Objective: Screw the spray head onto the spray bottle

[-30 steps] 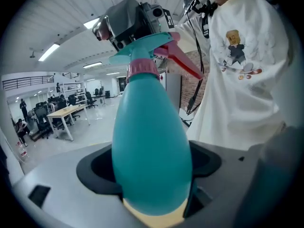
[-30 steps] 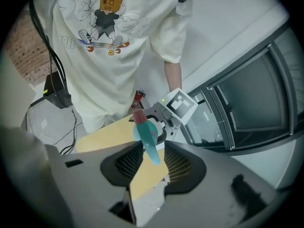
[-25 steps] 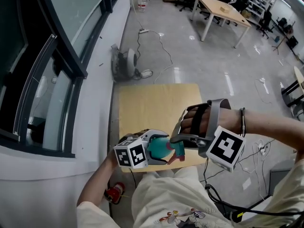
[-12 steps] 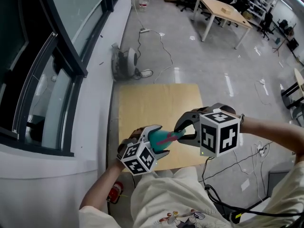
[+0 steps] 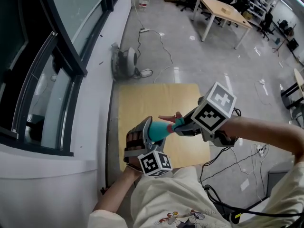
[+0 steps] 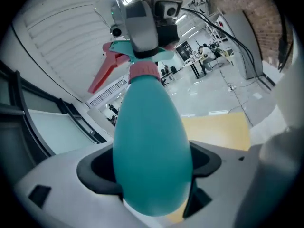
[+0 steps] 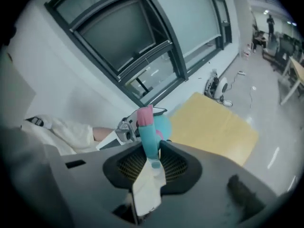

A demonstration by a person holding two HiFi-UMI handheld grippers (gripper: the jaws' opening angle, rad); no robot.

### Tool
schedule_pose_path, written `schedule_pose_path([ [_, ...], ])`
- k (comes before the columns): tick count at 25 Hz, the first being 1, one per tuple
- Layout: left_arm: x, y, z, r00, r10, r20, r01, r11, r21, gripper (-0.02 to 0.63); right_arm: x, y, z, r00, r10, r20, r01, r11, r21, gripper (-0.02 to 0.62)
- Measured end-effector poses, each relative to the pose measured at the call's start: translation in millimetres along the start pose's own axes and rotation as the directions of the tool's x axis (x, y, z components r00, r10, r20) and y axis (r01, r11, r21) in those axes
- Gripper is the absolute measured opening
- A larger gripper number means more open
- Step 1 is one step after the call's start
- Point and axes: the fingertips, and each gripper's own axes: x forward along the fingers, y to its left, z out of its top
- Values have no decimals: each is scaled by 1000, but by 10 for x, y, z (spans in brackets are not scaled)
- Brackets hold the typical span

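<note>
A teal spray bottle (image 5: 156,130) is held over the small wooden table (image 5: 142,103), neck pointing right. My left gripper (image 5: 148,136) is shut on its body; in the left gripper view the bottle (image 6: 152,151) fills the space between the jaws. The teal spray head (image 6: 140,49), with a red trigger (image 6: 108,69) and pink collar (image 6: 143,70), sits on the bottle's neck. My right gripper (image 5: 183,126) is shut on the spray head (image 5: 172,122). In the right gripper view, the spray head (image 7: 148,132) stands between the jaws, with the bottle (image 7: 165,125) behind it.
A window wall (image 5: 42,65) runs along the left. On the floor beyond the table lie a round fan-like device (image 5: 124,61) and a cable (image 5: 161,46). Desks (image 5: 223,11) and chairs stand far back. The person's lap is just below the table's near edge.
Both grippers have turned: the left marker cube swung from the left to below the bottle, the right cube rose. The bottle and spray head lifted, and the trigger now points up and away.
</note>
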Motion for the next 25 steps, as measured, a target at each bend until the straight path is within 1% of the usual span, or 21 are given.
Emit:
schedule_pose_path([
  [1, 3, -21, -8, 1000, -4, 1, 4, 1000, -10, 423, 12, -3, -6, 1000, 6, 4, -7, 1000, 27, 90],
  [3, 10, -41, -33, 1000, -6, 2, 6, 1000, -25, 423, 40, -9, -2, 1000, 12, 7, -12, 999, 45, 91],
  [6, 14, -20, -71, 1000, 15, 0, -15, 1000, -12, 423, 77, -2, 4, 1000, 16, 9, -16, 999, 48, 91],
  [8, 16, -33, -73, 1000, 8, 5, -8, 1000, -18, 423, 82, 2, -9, 1000, 4, 4, -5, 999, 33, 91],
  [10, 28, -63, -74, 1000, -20, 14, 21, 999, -50, 423, 67, -3, -26, 1000, -24, -16, 24, 1000, -20, 101],
  [12, 38, -103, -95, 997, -67, 27, 69, 993, -95, 423, 8, -2, -6, 998, -61, -21, 58, 992, -112, 175],
  [14, 40, -150, -136, 991, -122, 46, 127, 983, -131, 423, -75, -3, 17, 996, -85, -9, 81, 978, -192, 187],
  [16, 42, -184, -176, 981, -180, 70, 189, 969, -159, 423, -156, -29, 27, 994, -114, 3, 110, 956, -271, 190],
  [17, 40, -194, -189, 974, -208, 85, 220, 961, -169, 423, -192, -47, 29, 991, -135, 10, 131, 938, -322, 190],
  [18, 34, -199, -195, 967, -235, 102, 250, 952, -176, 423, -227, -58, 38, 987, -160, 21, 156, 911, -383, 190],
  [19, 24, -199, -195, 958, -261, 121, 280, 943, -180, 423, -261, -55, 57, 982, -184, 38, 181, 875, -449, 189],
  [21, -7, -199, -181, 933, -322, 161, 349, 919, -182, 423, -311, 7, 99, 975, -210, 74, 213, 785, -582, 189],
  [23, -56, -233, -159, 895, -400, 199, 434, 883, -180, 423, -324, 123, 112, 975, -202, 93, 210, 691, -691, 189],
  [24, -91, -268, -143, 868, -445, 219, 484, 857, -176, 423, -328, 189, 123, 976, -193, 104, 206, 645, -736, 189],
  [25, -135, -308, -123, 835, -493, 244, 537, 827, -168, 423, -337, 259, 152, 975, -185, 121, 209, 590, -780, 189],
])
